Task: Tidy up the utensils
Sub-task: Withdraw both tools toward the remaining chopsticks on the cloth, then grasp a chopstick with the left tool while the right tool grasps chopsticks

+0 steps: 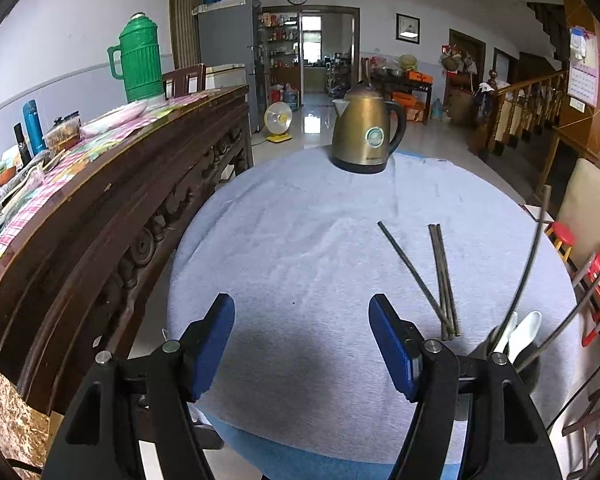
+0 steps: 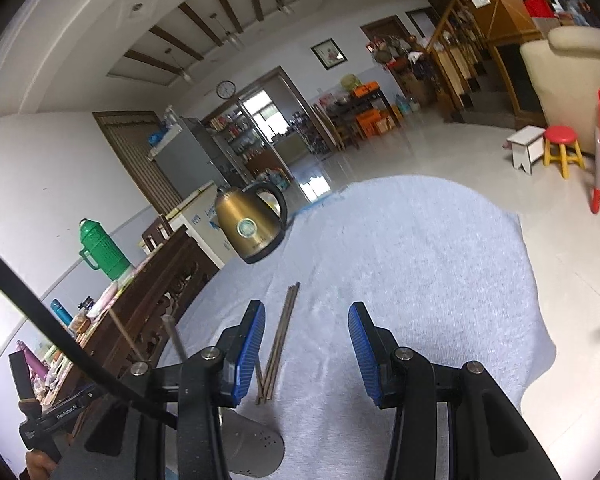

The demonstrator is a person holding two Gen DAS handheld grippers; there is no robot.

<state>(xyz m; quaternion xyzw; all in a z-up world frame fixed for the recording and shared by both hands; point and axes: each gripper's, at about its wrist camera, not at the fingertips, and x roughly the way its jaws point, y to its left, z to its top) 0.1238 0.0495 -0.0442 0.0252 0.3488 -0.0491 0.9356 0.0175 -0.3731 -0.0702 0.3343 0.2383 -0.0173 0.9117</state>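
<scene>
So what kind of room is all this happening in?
Probably a home's living and dining room: a kettle on a cloth-covered table, a fridge behind, and stairs at the side.

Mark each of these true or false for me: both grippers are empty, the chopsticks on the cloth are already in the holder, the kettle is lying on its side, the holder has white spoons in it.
1. Both grippers are empty. True: the left gripper and the right gripper stand open with nothing between the pads.
2. The loose chopsticks are in the holder. False: they lie flat on the grey cloth.
3. The kettle lies on its side. False: it stands upright at the cloth's far edge.
4. The holder has white spoons in it. True, beside some upright chopsticks.
</scene>
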